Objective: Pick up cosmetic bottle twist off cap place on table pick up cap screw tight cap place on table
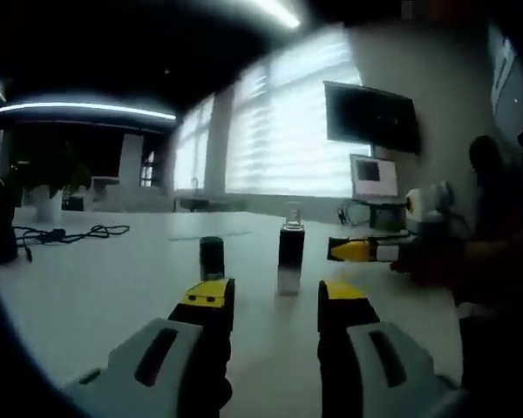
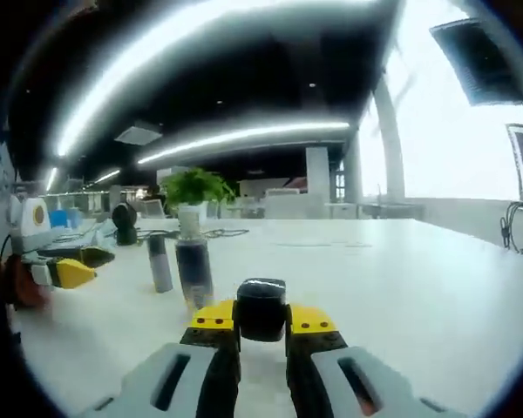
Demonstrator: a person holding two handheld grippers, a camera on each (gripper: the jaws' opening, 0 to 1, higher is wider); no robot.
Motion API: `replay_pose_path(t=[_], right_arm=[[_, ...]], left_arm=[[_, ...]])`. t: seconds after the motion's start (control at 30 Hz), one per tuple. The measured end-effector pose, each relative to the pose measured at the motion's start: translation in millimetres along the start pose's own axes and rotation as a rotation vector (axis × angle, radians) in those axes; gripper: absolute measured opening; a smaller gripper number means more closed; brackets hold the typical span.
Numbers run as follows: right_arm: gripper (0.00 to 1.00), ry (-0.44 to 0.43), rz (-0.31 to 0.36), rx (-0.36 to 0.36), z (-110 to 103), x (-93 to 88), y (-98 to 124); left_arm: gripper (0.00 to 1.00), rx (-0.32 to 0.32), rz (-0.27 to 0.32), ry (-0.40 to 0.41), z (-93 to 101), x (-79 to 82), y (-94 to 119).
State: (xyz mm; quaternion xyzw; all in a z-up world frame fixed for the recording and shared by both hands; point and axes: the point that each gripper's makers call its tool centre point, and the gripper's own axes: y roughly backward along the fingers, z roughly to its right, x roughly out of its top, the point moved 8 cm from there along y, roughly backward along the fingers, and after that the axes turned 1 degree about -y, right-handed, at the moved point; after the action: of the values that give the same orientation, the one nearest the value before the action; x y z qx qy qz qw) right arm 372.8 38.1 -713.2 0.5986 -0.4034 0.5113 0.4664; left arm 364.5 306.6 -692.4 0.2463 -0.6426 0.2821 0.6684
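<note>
R gripper [image 2: 261,324] clamps black cap [image 2: 261,306]; L gripper [image 1: 275,298] gapes empty (bottle [image 1: 290,259] uncapped on table [image 1: 96,279]).

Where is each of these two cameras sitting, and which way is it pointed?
Left gripper view: rides on the left gripper, facing the bottle and windows; the other gripper enters from the right.
Right gripper view: rides on the right gripper, whose fingers hold the black cap, facing a plant.
Shared: the bottle and white table.
</note>
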Motion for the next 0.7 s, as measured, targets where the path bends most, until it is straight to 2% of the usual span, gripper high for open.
replay_pose_path(t=[0.1,0.17,0.27,0.33,0.37,0.57,0.7], right_arm=[[0.13,0.037,-0.038,0.01,-4,-3.9,-4],[0.13,0.05,-0.047,0.007,-5,-5.1,-4],[0.13,0.037,-0.074,0.028,-5,-6.7,-6],[0.13,0.035,-0.089,0.031,-7,-7.9,-7],[0.13,0.071,-0.097,0.009,-6,-9.1,-7],[0.13,0.062,-0.128,0.016,-9,-11.6,-7],[0.13,0.056,-0.139,0.013,-9,-12.5,-7]], left_arm=[[0.27,-0.01,-0.009,0.015,-0.4,-2.1,-1],[0.22,-0.034,0.018,0.012,2.4,0.9,1],[0.2,-0.026,0.023,-0.001,4.3,1.9,2],[0.22,-0.028,0.03,-0.005,4.7,2.7,2],[0.23,-0.028,0.029,-0.012,4.9,2.9,2],[0.31,-0.038,0.033,-0.015,4.9,3.6,3],[0.31,-0.052,0.034,-0.02,8.4,2.5,2]])
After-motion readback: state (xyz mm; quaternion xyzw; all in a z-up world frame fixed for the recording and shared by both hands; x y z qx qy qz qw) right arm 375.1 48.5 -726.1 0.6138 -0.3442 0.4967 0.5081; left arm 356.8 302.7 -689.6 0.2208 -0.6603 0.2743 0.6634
